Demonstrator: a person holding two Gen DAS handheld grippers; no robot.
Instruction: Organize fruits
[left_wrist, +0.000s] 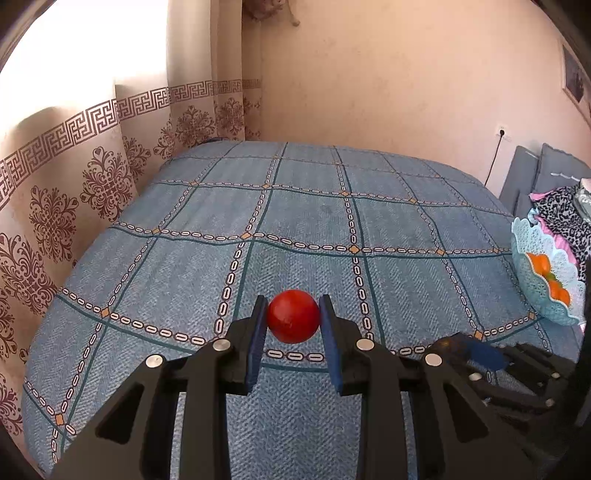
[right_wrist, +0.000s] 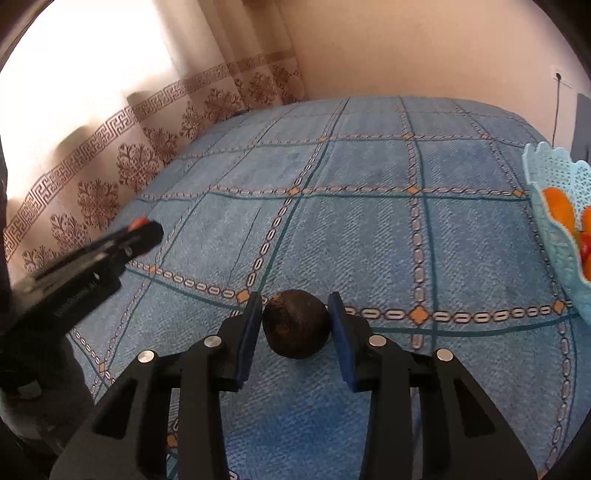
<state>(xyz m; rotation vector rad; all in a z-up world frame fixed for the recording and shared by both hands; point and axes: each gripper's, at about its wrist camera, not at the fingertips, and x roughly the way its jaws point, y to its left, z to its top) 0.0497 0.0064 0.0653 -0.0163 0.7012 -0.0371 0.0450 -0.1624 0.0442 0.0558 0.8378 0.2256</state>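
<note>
- In the left wrist view, the left claw (left_wrist: 293, 314) fills the lower middle of the frame, its black arms ending in blue pads (left_wrist: 260, 332) that press on both sides of a round, glossy red fruit (left_wrist: 293, 320); the claw is closed on it.
- The red fruit sits just above the bed's blue quilted cover with a grid of chain-pattern lines (left_wrist: 314, 221); whether it touches the cloth cannot be told.
- At the lower right of that view, the right claw (left_wrist: 469, 350) shows from the side, with something dark between its blue pads.
- In the right wrist view, the right claw (right_wrist: 295, 321) takes the lower middle, and a dark brown, rough-skinned round fruit (right_wrist: 295, 325) lies on the bed cover between its blue pads (right_wrist: 341, 332).
- The left pad touches the dark fruit; a thin gap seems to show at the right pad, so a firm grip cannot be confirmed.
- The left claw (right_wrist: 144, 230) appears at mid left of this view, blurred, with a spot of red at its tip.
- Farther off, at the right edge of both views, a light blue lacy plastic basket (left_wrist: 532, 266) stands on the bed, holding orange fruits (left_wrist: 541, 264).
- Beyond the bed, a cream curtain with brown ornamental print (left_wrist: 103, 177) hangs at the left, and a pinkish wall (left_wrist: 388, 81) closes the far side.
</note>
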